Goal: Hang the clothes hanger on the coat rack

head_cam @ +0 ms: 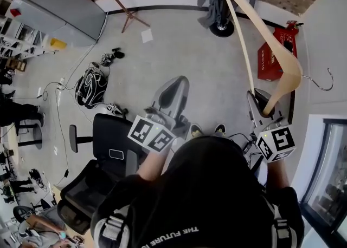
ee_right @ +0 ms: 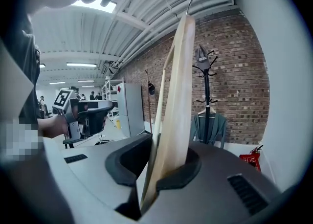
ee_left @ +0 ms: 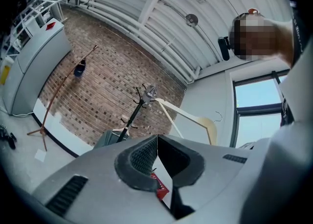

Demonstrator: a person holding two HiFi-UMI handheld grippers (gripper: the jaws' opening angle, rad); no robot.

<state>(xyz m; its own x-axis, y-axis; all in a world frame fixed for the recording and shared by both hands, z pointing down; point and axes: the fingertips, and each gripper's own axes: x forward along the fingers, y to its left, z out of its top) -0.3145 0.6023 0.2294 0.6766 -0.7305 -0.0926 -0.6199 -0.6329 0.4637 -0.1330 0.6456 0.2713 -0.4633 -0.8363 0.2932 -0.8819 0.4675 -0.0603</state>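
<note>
The left gripper [head_cam: 172,96] hangs empty, fingers pressed together, likely because one gripper suffices. Ahead stands the black metal coat rack [head_cam: 222,27], well apart. The right gripper's [head_cam: 267,109] fingers pinch one arm of the pale wooden clothes hanger [head_cam: 259,30], holding it high for the pegs.

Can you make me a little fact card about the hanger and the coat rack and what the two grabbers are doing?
carried thing: wooden hanger with a metal hook, held up in the air
right gripper: shut on one end of the wooden hanger
left gripper: shut, holding nothing
coat rack: black, by the brick wall, with a grey garment on it
hung up yet: no, the wooden hanger is apart from the coat rack
</note>
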